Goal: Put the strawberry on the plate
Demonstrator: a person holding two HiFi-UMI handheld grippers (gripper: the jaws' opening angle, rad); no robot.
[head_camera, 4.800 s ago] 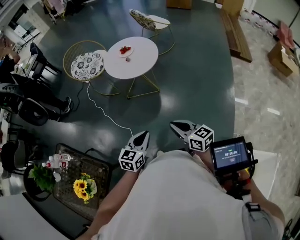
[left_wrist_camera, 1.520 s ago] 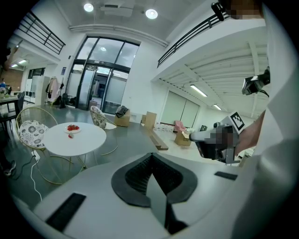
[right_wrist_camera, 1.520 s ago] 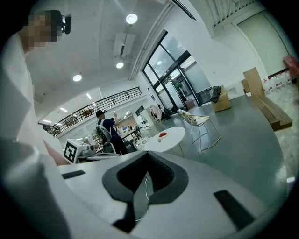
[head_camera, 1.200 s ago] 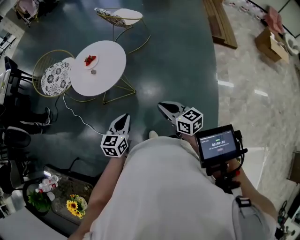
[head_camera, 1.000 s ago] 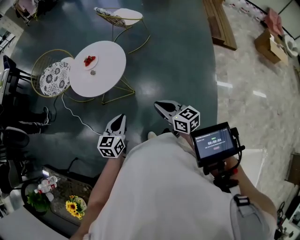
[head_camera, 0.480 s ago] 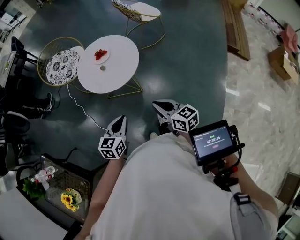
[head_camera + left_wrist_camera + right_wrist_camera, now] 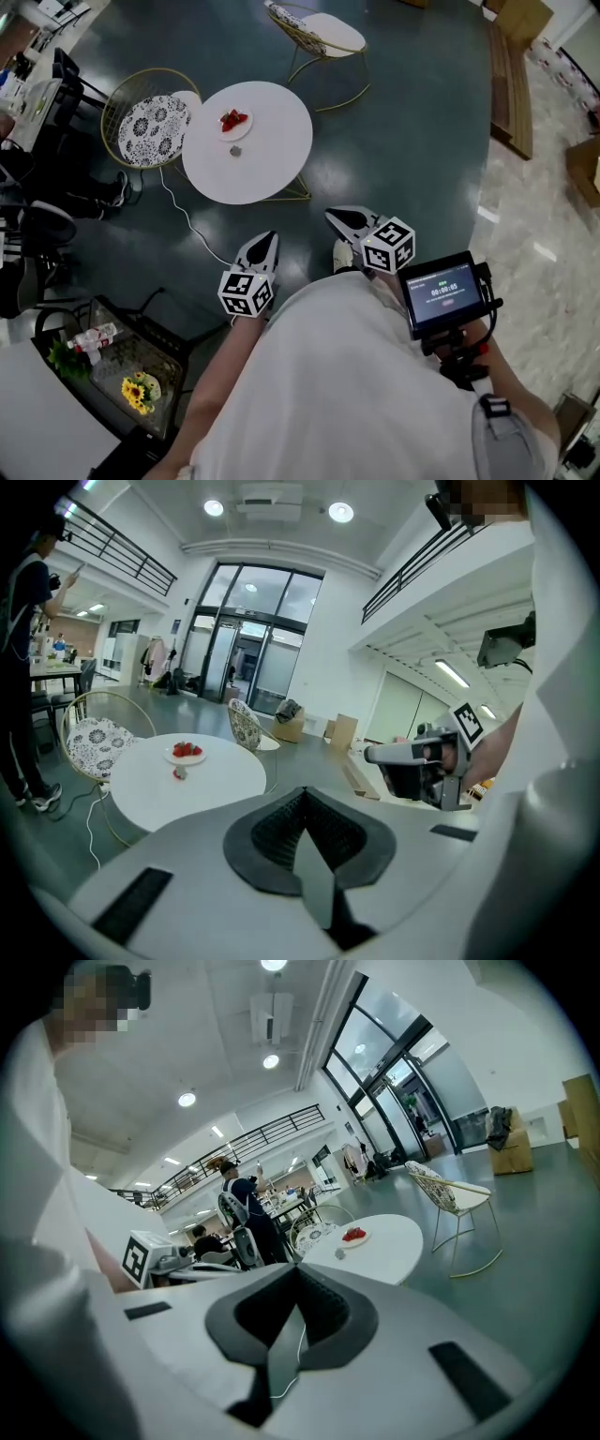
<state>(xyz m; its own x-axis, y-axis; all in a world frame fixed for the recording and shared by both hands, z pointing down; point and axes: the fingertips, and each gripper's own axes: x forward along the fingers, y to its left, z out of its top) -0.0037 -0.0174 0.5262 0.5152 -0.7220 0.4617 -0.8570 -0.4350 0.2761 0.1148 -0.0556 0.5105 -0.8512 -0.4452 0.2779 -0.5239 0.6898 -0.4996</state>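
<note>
The dark green floor fills most of the head view, and the person's white shirt takes up the lower middle. A round white table stands in the upper left of centre. A wire chair with a patterned cushion touches its left edge, and a second chair stands apart at the top. At the lower left a mesh stand holds sunflowers and a bottle whose label is too small to read.

A small monitor at the right shows a line of digits that looks like 00:00:05; the print under it is illegible.

The left gripper and right gripper sit at the middle of the frame, both aimed toward the table and well apart from it. Each carries a cube of black-and-white square markers, with no words on them. In the left gripper view, the jaws of the left gripper are pressed together on nothing. The right gripper is likewise closed and empty.

The plate lies on the table's upper left part with red strawberries on it. One small item lies on the tabletop just beside the plate. It looks reddish in the left gripper view, but is too small to identify.
</note>
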